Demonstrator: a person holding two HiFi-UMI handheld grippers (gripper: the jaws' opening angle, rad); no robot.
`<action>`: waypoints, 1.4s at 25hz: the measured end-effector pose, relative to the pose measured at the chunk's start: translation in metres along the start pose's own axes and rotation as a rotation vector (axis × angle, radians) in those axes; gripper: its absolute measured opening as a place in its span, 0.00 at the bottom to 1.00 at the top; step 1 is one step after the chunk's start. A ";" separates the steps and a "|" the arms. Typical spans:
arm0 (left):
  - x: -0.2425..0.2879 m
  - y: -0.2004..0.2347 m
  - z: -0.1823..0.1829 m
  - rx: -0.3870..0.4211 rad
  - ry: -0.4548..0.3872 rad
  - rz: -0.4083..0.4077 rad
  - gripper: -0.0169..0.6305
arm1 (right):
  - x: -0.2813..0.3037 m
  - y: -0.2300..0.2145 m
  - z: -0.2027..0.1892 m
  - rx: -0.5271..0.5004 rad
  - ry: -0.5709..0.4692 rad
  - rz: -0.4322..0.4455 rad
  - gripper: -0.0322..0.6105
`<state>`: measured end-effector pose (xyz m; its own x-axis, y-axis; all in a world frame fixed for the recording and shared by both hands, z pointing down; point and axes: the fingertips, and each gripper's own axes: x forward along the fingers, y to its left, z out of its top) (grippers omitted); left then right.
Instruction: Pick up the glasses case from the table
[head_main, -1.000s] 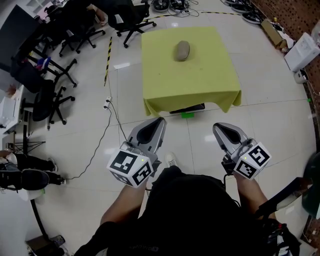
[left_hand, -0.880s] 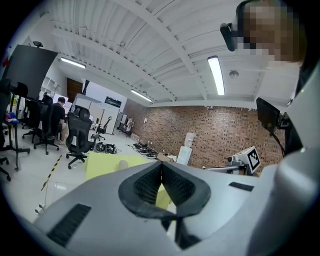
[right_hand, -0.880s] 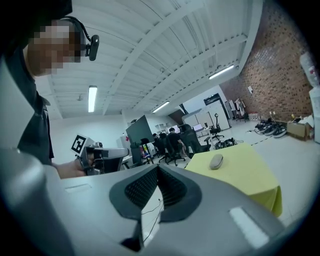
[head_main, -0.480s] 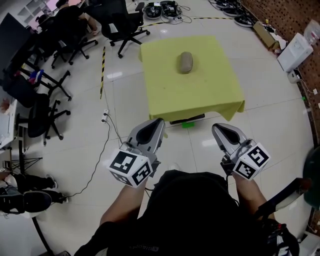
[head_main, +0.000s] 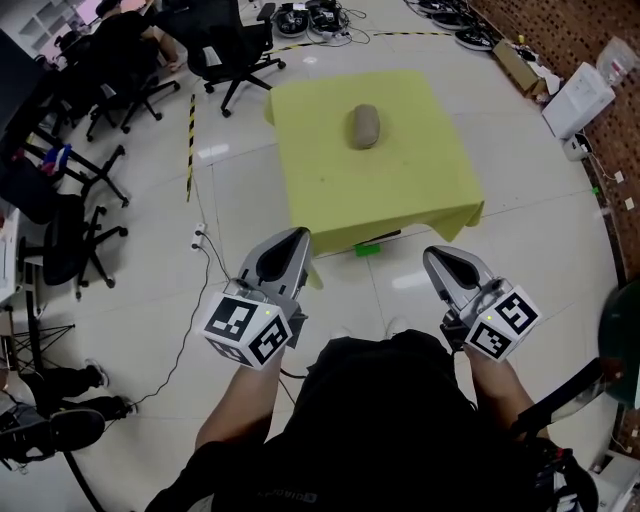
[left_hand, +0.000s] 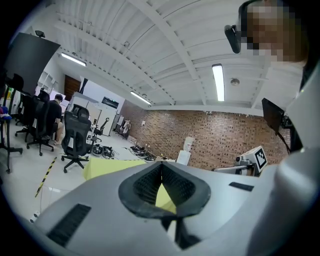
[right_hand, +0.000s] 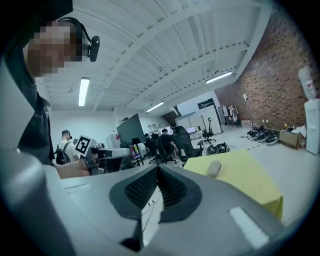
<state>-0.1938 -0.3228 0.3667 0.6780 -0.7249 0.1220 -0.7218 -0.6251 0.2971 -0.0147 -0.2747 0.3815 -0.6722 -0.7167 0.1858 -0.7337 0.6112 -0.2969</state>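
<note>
Glasses case (head_main: 365, 126), grey and oval, lies alone on the yellow-draped counter (head_main: 410, 190), toward its far side. Both grippers hang over the tiled floor (head_main: 560, 230) on the near side of the counter, well apart from the case. The left gripper (head_main: 292, 240) is by the near-left corner and the right gripper (head_main: 440, 260) is by the near-right edge. Each has its 2 jaws pressed together, nothing between them. Black office chairs (head_main: 235, 45) stand far left.
</note>
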 end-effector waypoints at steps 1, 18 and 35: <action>0.001 0.000 0.000 0.000 0.001 -0.001 0.04 | -0.001 0.000 -0.001 0.001 0.001 -0.003 0.05; 0.057 -0.022 -0.010 0.008 0.035 -0.003 0.04 | -0.004 -0.054 0.004 0.021 0.007 0.031 0.05; 0.163 -0.023 -0.005 0.006 0.060 0.081 0.04 | 0.018 -0.169 0.033 0.062 0.005 0.106 0.05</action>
<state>-0.0660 -0.4255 0.3847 0.6244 -0.7544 0.2023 -0.7752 -0.5669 0.2786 0.1006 -0.4024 0.4045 -0.7461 -0.6476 0.1548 -0.6512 0.6612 -0.3724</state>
